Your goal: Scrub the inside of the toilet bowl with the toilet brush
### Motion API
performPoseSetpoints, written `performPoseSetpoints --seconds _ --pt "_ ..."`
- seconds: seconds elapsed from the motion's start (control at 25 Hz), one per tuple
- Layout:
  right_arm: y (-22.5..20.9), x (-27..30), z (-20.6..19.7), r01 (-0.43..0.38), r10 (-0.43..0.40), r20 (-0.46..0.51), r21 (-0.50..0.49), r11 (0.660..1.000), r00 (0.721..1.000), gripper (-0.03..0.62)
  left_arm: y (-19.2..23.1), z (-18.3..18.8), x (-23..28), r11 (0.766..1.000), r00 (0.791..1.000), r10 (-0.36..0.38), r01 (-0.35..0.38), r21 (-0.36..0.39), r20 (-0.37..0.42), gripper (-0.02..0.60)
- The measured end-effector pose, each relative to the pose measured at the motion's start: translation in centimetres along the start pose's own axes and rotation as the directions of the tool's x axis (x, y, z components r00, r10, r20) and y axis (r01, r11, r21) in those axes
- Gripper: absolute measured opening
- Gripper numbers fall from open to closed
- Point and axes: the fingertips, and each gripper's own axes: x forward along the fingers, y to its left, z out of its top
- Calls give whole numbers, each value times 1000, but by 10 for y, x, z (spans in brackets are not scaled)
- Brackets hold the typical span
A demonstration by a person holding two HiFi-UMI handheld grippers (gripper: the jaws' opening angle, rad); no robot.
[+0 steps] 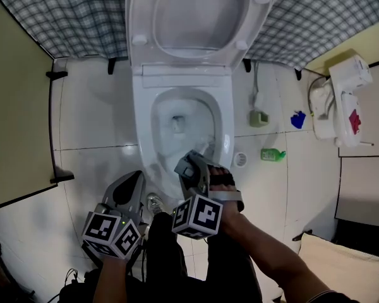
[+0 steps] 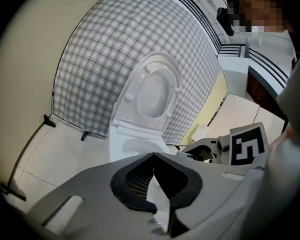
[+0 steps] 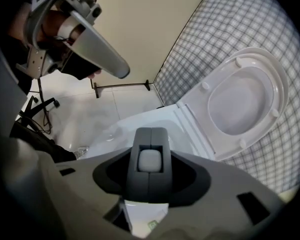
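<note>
The white toilet bowl [image 1: 145,125] stands open in the head view, its lid and seat [image 1: 196,17] raised against the checked wall. My right gripper [image 1: 191,166] hangs over the bowl's near rim and points steeply down. In the right gripper view, the right gripper [image 3: 149,159] is shut on the grey handle of the toilet brush [image 3: 149,184], seen end-on with a pale insert. The bristles are hidden. My left gripper [image 1: 131,180] is held back at the lower left, off the toilet. Its jaws [image 2: 152,156] are shut with nothing between them.
A beige partition [image 1: 12,106] closes the left side. On the tiled floor right of the toilet lie a green bottle [image 1: 273,154], a blue object [image 1: 297,120], a floor drain [image 1: 240,160] and a white appliance [image 1: 344,100]. A pale cushion [image 1: 341,264] sits at the bottom right.
</note>
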Motion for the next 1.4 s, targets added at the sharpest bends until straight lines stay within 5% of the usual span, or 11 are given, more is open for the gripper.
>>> performPoseSetpoints --seconds 0.24,0.68,1.04,1.4 --pt "7 -5 -9 23 -24 -24 -47 999 999 206 2 0 -5 1000 1000 8 -8 -8 1 -12" --pt "-84 62 20 157 -155 29 -89 984 987 206 4 -12 2 1000 999 8 -8 -13 -34 -12" --pt "-65 50 12 101 -102 -6 -89 991 995 206 0 -8 6 1000 1000 -3 3 -5 -22 -12" --pt "-6 0 -24 -68 63 -81 -64 996 995 205 -21 -6 1 999 999 -36 36 12 -1 -12"
